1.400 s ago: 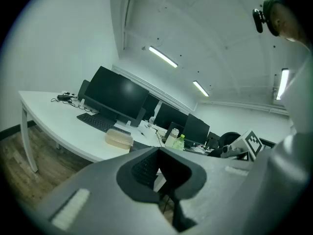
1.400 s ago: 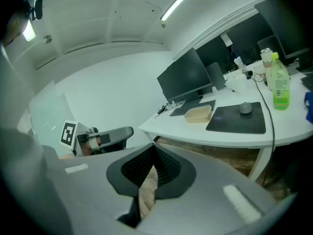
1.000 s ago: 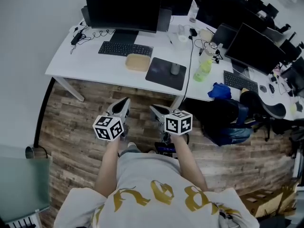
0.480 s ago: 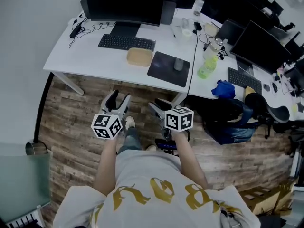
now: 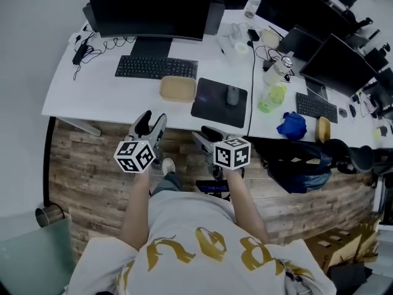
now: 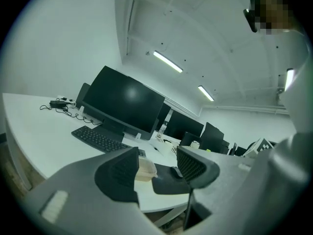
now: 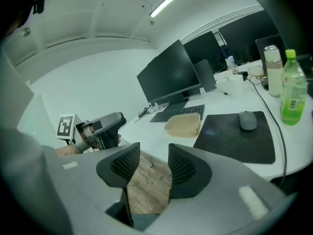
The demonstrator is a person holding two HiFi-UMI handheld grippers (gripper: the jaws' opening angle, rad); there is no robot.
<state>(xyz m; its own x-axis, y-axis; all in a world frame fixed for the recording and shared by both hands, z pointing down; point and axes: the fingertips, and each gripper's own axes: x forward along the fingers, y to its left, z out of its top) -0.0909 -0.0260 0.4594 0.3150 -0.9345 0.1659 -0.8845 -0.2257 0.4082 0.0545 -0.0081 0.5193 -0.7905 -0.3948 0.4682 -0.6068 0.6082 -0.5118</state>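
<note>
Closer to the desk [image 5: 92, 94] now, left gripper [image 5: 151, 119] and right gripper [image 5: 204, 135] gape wide and empty, pointing up-frame at the box [image 5: 178, 88].

This is an open-plan office. A long white desk [image 5: 92, 97] carries a big dark monitor [image 5: 147, 8], a black keyboard [image 5: 156, 67], a mouse [image 5: 231, 94] on a dark mouse pad [image 5: 212, 100], and trailing cables [image 5: 113, 43]. More monitors [image 5: 334, 66] and a second keyboard [image 5: 313, 106] fill the neighbouring desk, with a black chair [image 5: 353, 155] beside it. Strip lights [image 6: 167, 62] run along the white ceiling, and the floor [image 5: 80, 171] is wood plank.
</note>
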